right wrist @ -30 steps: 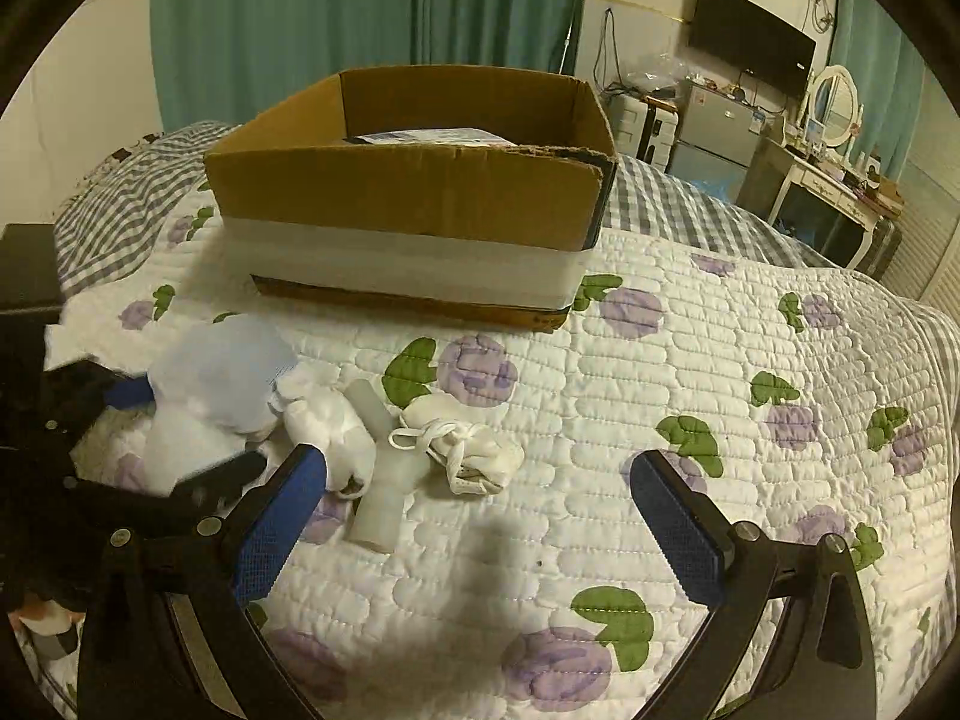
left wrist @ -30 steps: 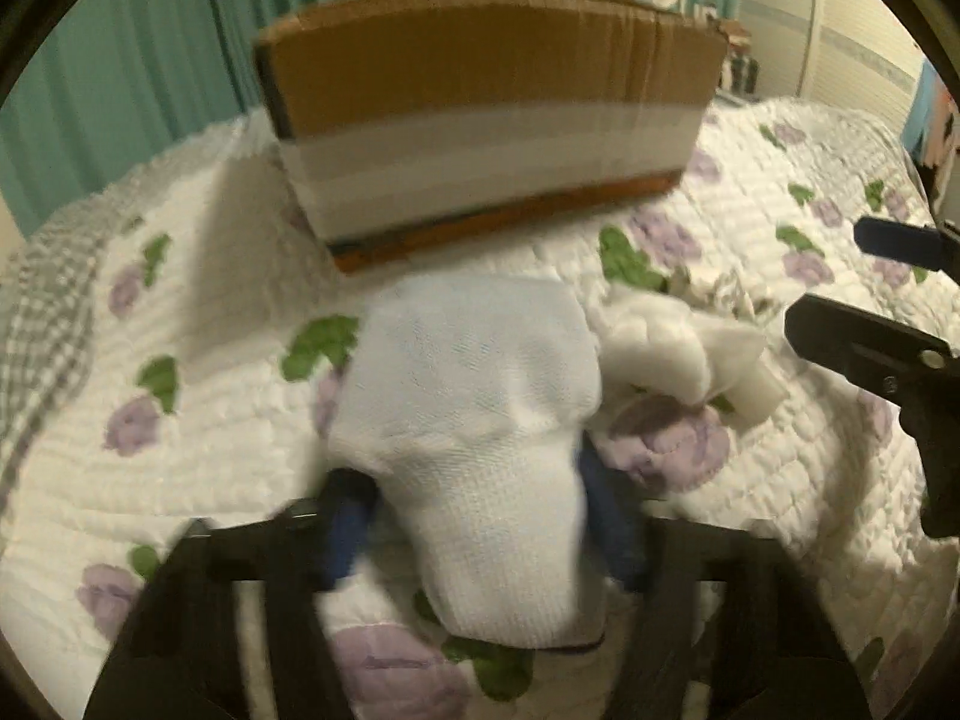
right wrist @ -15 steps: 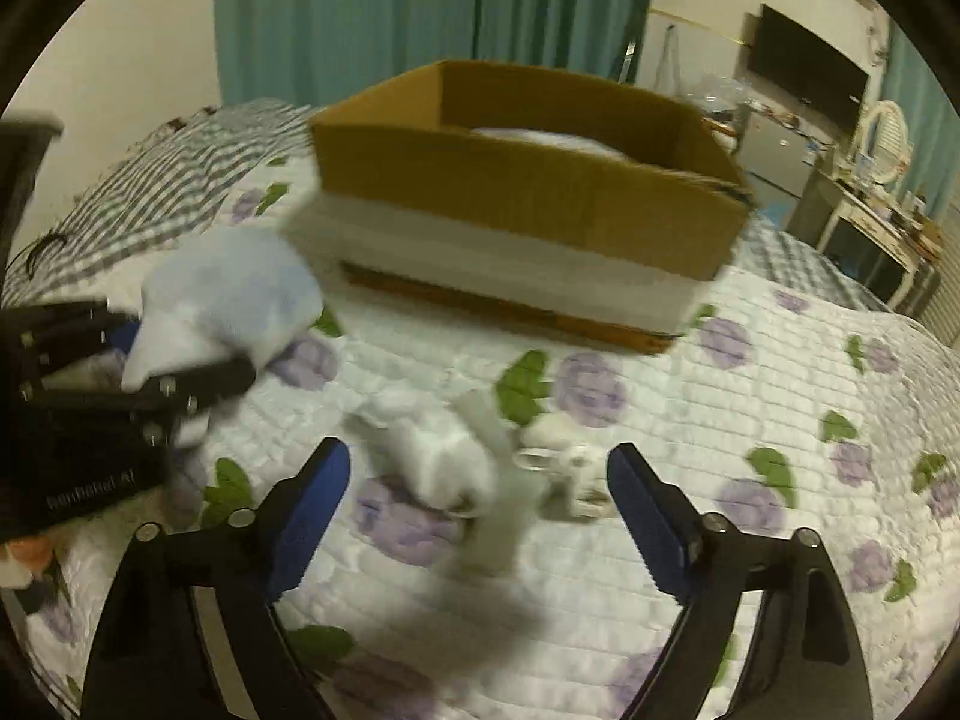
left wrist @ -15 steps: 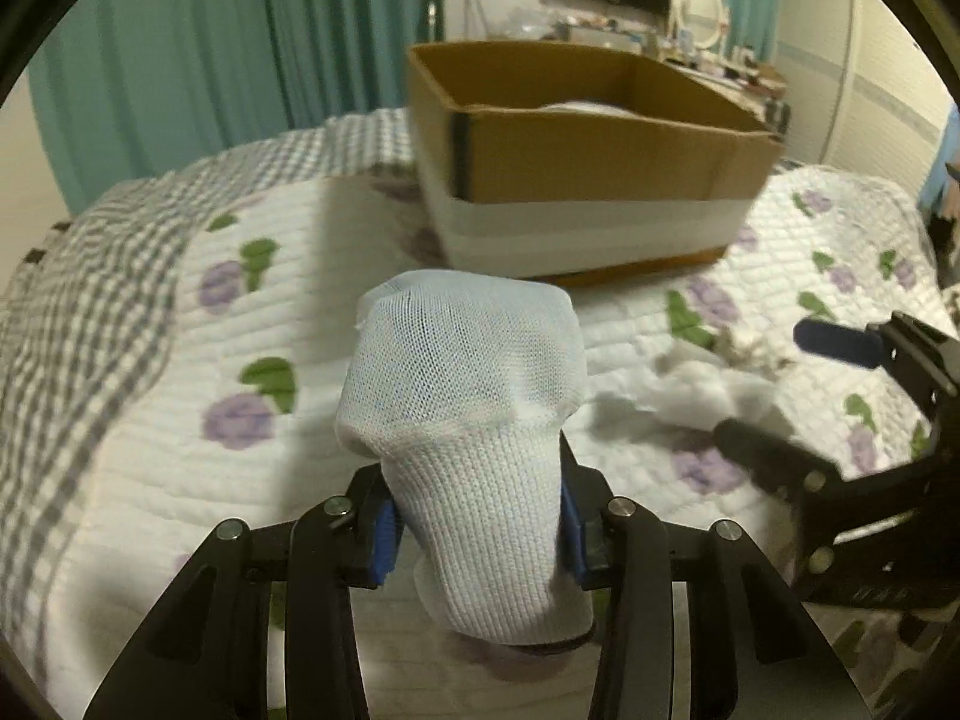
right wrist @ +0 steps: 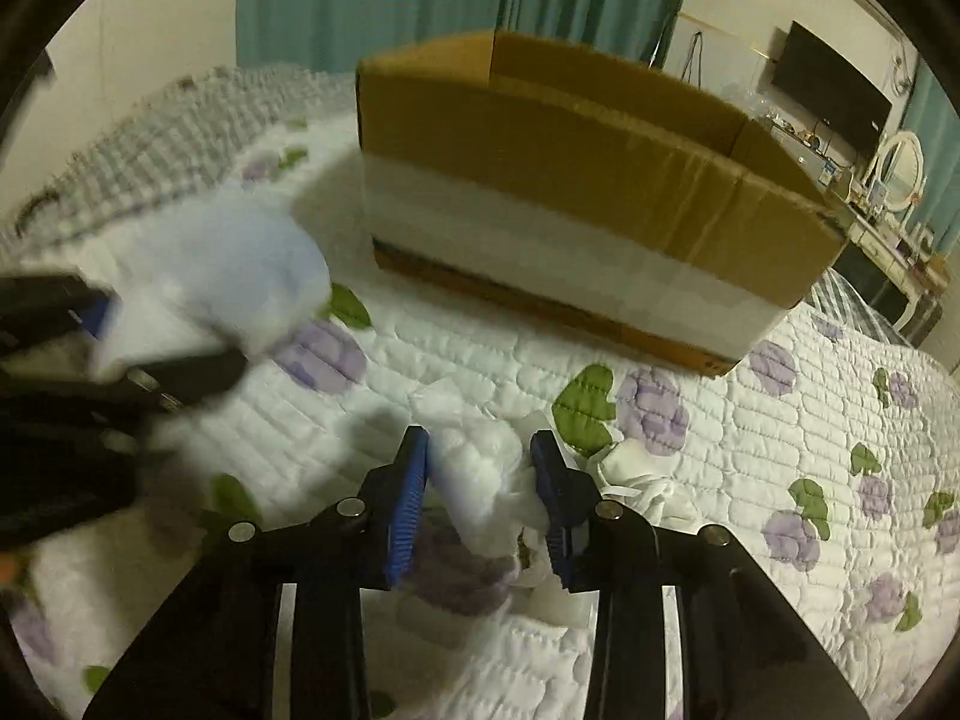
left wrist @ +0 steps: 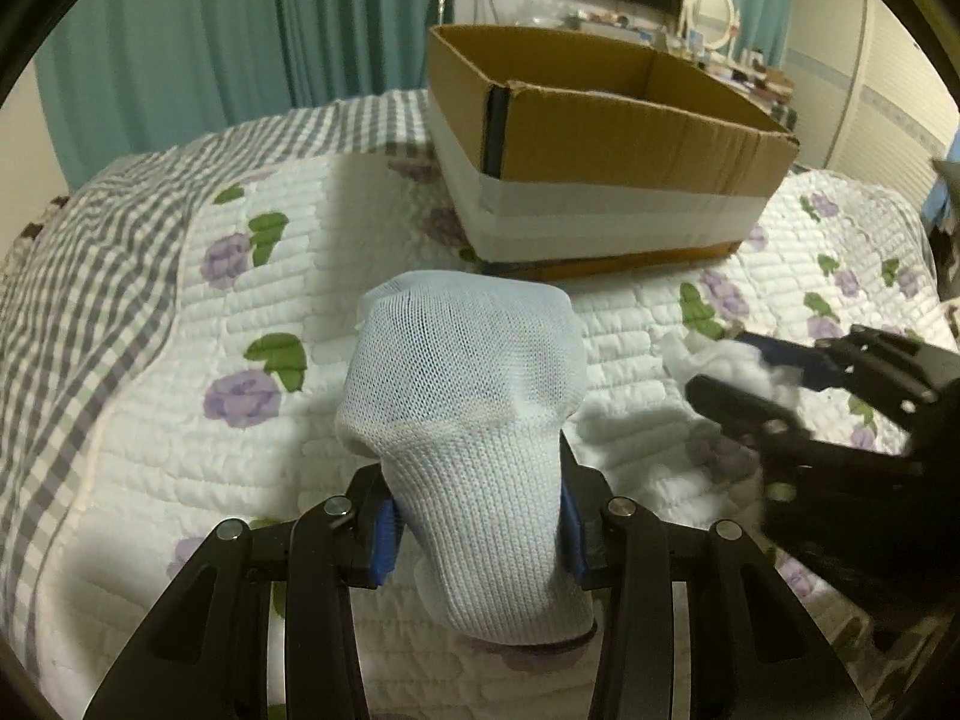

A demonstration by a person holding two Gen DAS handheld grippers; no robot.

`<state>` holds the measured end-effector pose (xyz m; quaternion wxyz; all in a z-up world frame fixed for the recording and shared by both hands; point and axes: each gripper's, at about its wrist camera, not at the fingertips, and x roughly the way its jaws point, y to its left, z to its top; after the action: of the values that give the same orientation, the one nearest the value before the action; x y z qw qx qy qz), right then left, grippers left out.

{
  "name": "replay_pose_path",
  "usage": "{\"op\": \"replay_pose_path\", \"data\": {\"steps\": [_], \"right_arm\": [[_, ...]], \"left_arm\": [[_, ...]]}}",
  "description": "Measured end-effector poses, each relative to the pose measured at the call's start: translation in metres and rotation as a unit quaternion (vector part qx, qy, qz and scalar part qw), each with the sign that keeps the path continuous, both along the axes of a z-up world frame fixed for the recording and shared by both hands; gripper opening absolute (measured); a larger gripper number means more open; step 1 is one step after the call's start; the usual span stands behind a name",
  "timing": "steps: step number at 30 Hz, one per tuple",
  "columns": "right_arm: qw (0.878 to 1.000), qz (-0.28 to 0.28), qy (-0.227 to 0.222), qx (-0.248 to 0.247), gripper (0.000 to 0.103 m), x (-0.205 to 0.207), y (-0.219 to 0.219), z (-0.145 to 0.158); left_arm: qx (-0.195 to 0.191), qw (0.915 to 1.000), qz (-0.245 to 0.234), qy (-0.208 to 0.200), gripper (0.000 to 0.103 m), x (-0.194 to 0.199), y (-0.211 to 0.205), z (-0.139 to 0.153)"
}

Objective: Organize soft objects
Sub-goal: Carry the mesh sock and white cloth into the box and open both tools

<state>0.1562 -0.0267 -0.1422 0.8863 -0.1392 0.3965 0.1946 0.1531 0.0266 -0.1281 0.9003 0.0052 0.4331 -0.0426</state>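
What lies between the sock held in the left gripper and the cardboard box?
Only bare flowered quilt, seen in the left wrist view, separates the sock and box.

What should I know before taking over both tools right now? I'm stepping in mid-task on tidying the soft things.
Left tool: shut on the pale blue knit sock, held above the quilt.
Right tool: jaws closing around the white fluffy bundle on the quilt; whether the pads press yet is unclear.
Cardboard box: open, on the bed beyond both tools; something pale lies inside, unidentifiable.
A second white bundle lies right of the right tool.
Done: sock picked up.
Left: probably box the sock, finish the grasp, then collect the remaining pieces.
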Motion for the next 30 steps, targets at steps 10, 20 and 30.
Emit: {"op": "replay_pose_path", "data": {"steps": [10, 20, 30], "right_arm": [[0.995, 0.0, -0.006, 0.097, 0.035, -0.031, -0.027, 0.061], [0.99, -0.025, -0.074, 0.115, 0.035, -0.044, -0.063, 0.157], [0.987, -0.035, -0.104, 0.12, 0.035, 0.019, -0.07, 0.202]], "left_arm": [[-0.014, 0.9988, -0.02, -0.041, 0.041, -0.028, -0.008, 0.049], [0.006, 0.9928, -0.045, -0.111, 0.041, -0.047, -0.033, 0.128], [0.001, 0.9907, -0.047, -0.128, 0.041, 0.028, -0.047, 0.161]]}}
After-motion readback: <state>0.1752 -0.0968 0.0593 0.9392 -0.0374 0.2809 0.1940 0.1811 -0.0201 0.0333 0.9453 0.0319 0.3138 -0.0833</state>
